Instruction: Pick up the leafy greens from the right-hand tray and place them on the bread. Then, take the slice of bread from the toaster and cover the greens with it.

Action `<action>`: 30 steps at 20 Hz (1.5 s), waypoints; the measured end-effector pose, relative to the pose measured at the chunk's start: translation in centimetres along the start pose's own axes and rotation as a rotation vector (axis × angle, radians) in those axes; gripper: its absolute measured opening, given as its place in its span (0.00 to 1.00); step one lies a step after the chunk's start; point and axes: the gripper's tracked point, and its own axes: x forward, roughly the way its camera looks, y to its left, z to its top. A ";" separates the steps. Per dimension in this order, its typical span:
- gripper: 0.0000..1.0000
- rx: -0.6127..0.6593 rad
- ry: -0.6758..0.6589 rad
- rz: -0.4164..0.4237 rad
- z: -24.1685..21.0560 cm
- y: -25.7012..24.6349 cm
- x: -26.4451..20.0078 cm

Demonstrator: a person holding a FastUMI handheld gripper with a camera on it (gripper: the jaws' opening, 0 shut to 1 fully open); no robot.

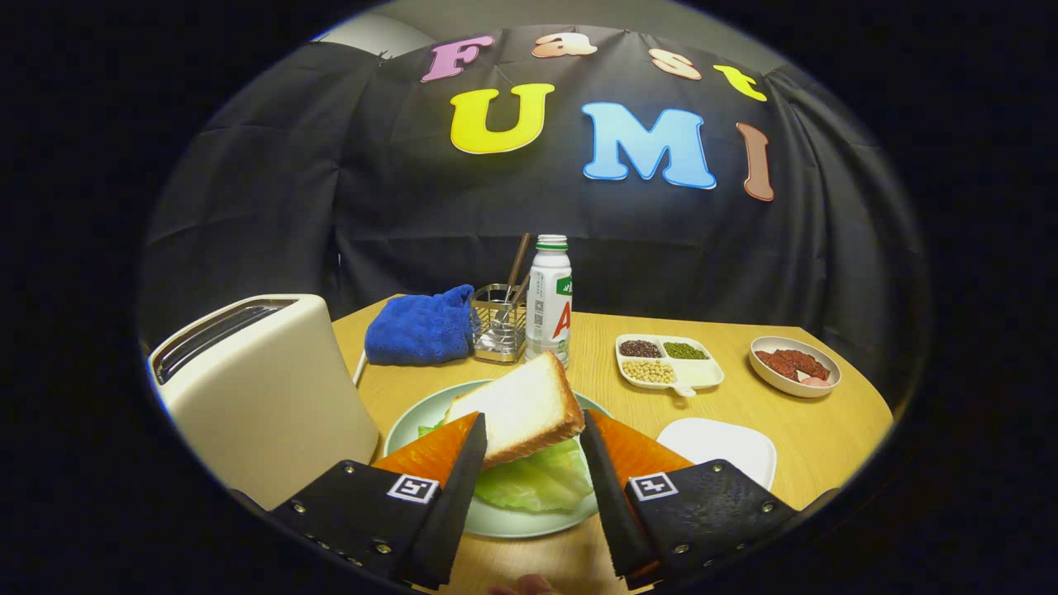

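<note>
My gripper (531, 421) is shut on a slice of white bread (517, 405), which is pinched by its side edges and tilted with its far edge raised. The slice hangs just over the leafy greens (537, 483), which lie on a pale green plate (405, 430) between and below my fingers. Whatever lies under the greens is hidden. The cream toaster (264, 388) stands close on the left, beside my left finger, and its slot looks dark. A white tray (719, 446) sits by my right finger with nothing on it.
Beyond the plate stand a white bottle (550, 302), a wire utensil holder (498, 322) and a blue cloth (417, 330). Further right are a divided dish of beans (668, 362) and a bowl of red food (795, 365). The wooden table (826, 430) ends near the black wall.
</note>
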 end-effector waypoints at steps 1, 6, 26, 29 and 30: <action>0.75 -0.007 -0.011 -0.013 0.3 -0.5 -0.1; 0.75 0.002 -0.063 -0.013 1.8 -1.1 -0.8; 0.99 0.047 -0.262 -0.067 6.3 -10.4 -7.9; 0.99 0.063 -0.321 -0.051 6.9 -13.0 -8.9; 0.99 0.058 -0.340 -0.059 6.9 -14.2 -8.8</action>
